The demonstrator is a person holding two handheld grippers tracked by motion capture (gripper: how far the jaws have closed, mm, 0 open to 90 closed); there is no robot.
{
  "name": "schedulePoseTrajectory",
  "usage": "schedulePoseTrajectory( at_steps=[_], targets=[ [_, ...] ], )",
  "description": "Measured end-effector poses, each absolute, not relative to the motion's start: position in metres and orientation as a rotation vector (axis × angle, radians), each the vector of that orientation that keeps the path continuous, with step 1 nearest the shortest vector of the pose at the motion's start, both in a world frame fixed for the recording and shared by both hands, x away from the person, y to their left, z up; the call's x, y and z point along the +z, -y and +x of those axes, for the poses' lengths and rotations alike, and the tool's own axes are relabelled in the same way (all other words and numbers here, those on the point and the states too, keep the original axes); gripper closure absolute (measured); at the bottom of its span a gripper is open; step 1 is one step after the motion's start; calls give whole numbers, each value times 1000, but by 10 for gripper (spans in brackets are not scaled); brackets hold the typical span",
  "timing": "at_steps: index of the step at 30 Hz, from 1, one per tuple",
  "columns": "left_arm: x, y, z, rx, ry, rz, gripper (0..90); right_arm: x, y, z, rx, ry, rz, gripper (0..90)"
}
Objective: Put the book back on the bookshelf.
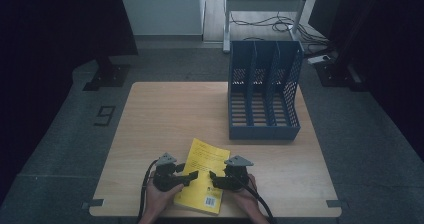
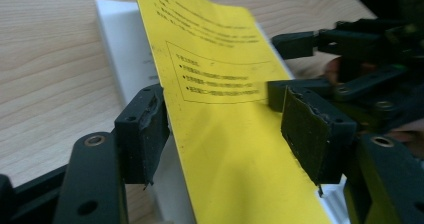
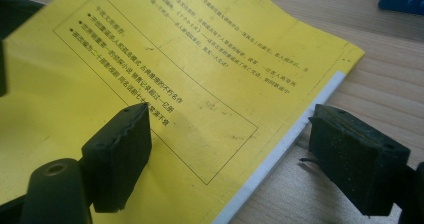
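Blue three-slot file rack (image 1: pixel 263 91) on the far right of the wooden table (image 1: pixel 165 114), cables (image 1: pixel 270 21) on the floor beyond.

Setting: indoor lab or test bay, staged for recording. A single small wooden table (image 1: pixel 165 129) stands alone on grey carpet-like flooring (image 1: pixel 60 149). Dark curtains or panels (image 1: pixel 55 29) close off both sides. Behind the table, a white metal frame on legs (image 1: pixel 262 6) with loose cables (image 1: pixel 280 24) running across the floor. Black stand base (image 1: pixel 106 76) at left rear. A "9" marker (image 1: pixel 105 115) is taped to the floor beside the table; tape marks sit at the table's near corners (image 1: pixel 93 203). Office-type props on the table: blue file rack (image 1: pixel 264 91), yellow booklet (image 1: pixel 202 181).
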State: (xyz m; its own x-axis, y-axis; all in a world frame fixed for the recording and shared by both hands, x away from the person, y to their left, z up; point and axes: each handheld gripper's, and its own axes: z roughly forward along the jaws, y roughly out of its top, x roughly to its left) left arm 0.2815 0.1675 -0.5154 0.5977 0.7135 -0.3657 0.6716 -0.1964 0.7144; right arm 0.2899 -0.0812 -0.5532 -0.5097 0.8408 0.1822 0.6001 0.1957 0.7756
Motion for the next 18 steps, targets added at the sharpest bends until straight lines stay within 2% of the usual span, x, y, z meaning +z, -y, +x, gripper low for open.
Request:
schedulePoseTrajectory(
  at_steps=[10,18],
  targets=[
    [-518,-158,280,41,-1079,1994,370,-553,82,290,1221,-2189,1369,166],
    [-520,-161,287,32,-1079,1993,416,-553,81,291,1219,-2190,1367,166]
  ],
)
